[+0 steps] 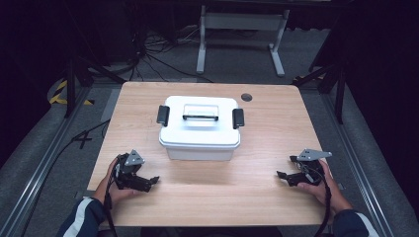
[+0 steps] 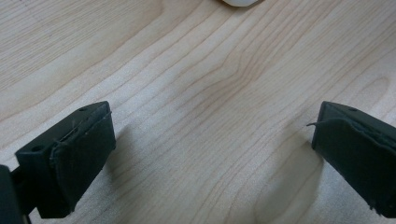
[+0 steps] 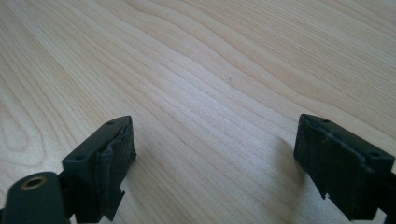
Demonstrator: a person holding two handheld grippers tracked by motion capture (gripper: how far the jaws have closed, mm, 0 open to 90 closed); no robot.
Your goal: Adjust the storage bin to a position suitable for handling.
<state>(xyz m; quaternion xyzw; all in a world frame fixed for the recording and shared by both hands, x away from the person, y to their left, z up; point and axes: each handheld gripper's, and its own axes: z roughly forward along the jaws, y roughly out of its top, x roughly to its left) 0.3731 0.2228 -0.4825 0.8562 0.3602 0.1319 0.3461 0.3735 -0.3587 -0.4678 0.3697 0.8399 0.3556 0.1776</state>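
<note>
sitting mid-table, the white lidded box [image 1: 200,129] has both black latches down and shows no readable writing. left gripper [image 1: 148,180] rests near its front left corner, jaws wide apart; right gripper [image 1: 285,168] likewise spread, farther right.

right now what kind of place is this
Probably a lab or recording studio rather than a home: a bare wooden table ringed by dark curtains, loose cables on grey carpet, a white lidded box, and handheld left claw and right claw.
</note>
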